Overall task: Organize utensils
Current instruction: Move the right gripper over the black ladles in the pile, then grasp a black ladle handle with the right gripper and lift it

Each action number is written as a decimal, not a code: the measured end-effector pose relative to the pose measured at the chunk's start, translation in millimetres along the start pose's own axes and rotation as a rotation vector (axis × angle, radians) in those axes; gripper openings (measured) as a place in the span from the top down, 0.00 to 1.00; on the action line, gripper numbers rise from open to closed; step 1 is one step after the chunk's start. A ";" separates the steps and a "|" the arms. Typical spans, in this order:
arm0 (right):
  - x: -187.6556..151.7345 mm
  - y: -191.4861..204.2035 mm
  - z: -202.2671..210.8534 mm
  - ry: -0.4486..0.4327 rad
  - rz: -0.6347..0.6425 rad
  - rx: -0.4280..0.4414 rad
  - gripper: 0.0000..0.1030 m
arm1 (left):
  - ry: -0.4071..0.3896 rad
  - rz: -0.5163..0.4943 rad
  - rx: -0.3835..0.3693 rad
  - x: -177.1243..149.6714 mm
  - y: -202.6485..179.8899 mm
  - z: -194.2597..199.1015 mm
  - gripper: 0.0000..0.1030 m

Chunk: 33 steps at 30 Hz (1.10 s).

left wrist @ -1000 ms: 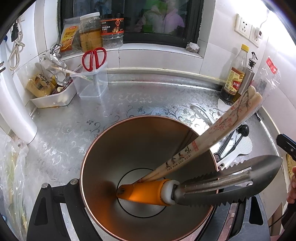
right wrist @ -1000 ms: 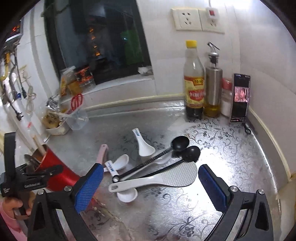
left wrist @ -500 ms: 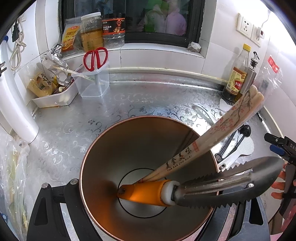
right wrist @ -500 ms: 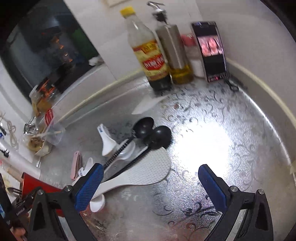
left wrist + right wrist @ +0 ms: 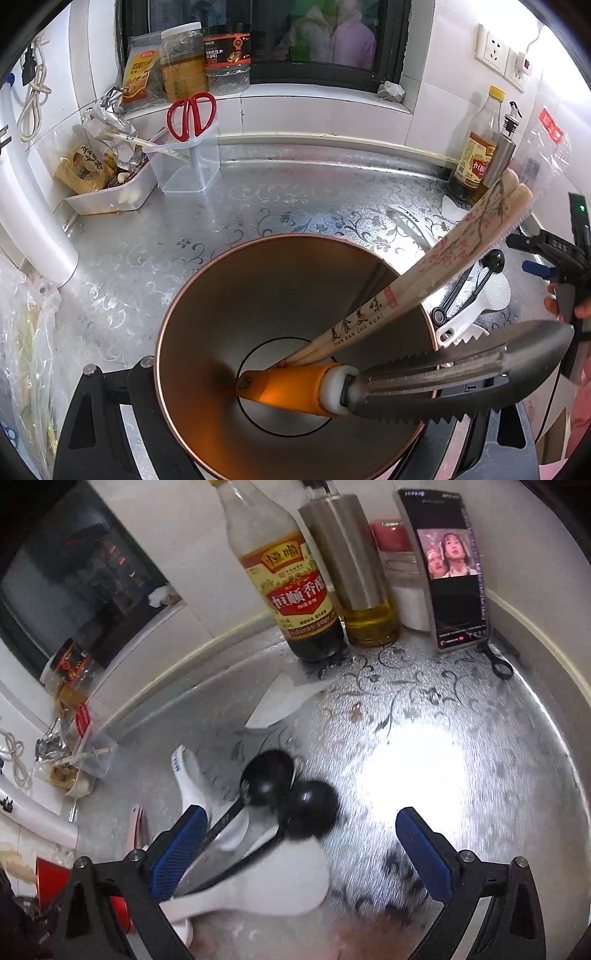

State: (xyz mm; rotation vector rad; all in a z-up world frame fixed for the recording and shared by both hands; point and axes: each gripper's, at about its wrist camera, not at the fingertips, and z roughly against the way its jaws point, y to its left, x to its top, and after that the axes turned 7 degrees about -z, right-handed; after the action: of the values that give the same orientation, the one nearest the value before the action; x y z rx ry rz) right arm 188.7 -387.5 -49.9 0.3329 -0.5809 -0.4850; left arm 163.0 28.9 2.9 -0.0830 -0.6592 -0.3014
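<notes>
Left gripper (image 5: 295, 424) has its fingers clenched on the cup (image 5: 207, 314), held steady, likely as the holder for utensils. Inside it: two chopsticks (image 5: 443, 273) and one orange-handled tool (image 5: 424, 380), leaning on the rim. Right gripper (image 5: 299, 853) has its fingers spread wide, grasping nothing, above the pile on the worktop (image 5: 424, 775), probably to pick the next item. Pile: two black spoons (image 5: 269, 779), one white rice paddle (image 5: 277, 878), at least two white soup spoons (image 5: 190, 775). One more pink item beside them; exact count unclear.
</notes>
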 end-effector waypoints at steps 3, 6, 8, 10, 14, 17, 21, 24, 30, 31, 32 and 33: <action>13.5 -3.3 -10.5 0.035 -0.007 -0.025 0.02 | 0.003 0.002 0.003 0.8 0.0 -0.4 0.12; 26.6 -2.4 -18.2 0.051 0.008 -0.039 0.12 | 0.011 -0.001 0.009 1.2 -0.3 -1.6 0.12; 33.5 -2.4 -24.9 0.068 0.009 -0.038 0.20 | 0.015 -0.005 0.016 0.8 -0.9 -2.2 0.12; 39.3 -3.3 -33.8 0.103 -0.001 -0.013 0.28 | 0.018 -0.004 0.015 0.8 -0.3 -2.5 0.12; 41.0 1.1 -46.7 0.154 0.017 0.021 0.47 | 0.022 -0.005 0.018 1.4 -0.2 -2.9 0.12; 41.4 5.9 -53.6 0.162 0.038 0.026 0.54 | 0.025 -0.007 0.021 2.1 -0.3 -3.7 0.12; 42.1 8.0 -58.3 0.171 0.029 0.035 0.66 | 0.024 -0.007 0.021 2.5 0.3 -3.5 0.12; 41.9 13.6 -64.7 0.179 0.046 0.035 0.76 | 0.023 -0.008 0.024 2.8 0.2 -3.7 0.12; 38.7 10.9 -63.8 0.179 0.045 0.034 0.94 | 0.020 -0.003 0.021 2.0 0.8 -3.1 0.12; 38.1 11.3 -63.3 0.175 0.047 0.036 0.95 | 0.020 -0.003 0.020 1.7 1.0 -3.1 0.12; 36.7 12.8 -62.6 0.169 0.049 0.038 0.95 | 0.023 -0.002 0.019 1.4 1.3 -3.5 0.12; 35.8 13.8 -60.7 0.159 0.049 0.038 0.95 | 0.023 -0.002 0.019 0.9 1.3 -3.7 0.12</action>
State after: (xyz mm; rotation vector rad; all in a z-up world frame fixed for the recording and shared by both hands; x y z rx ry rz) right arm 255.5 -384.7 -76.0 0.3885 -0.4430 -0.3970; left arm 166.2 29.3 0.6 -0.0604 -0.6392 -0.2973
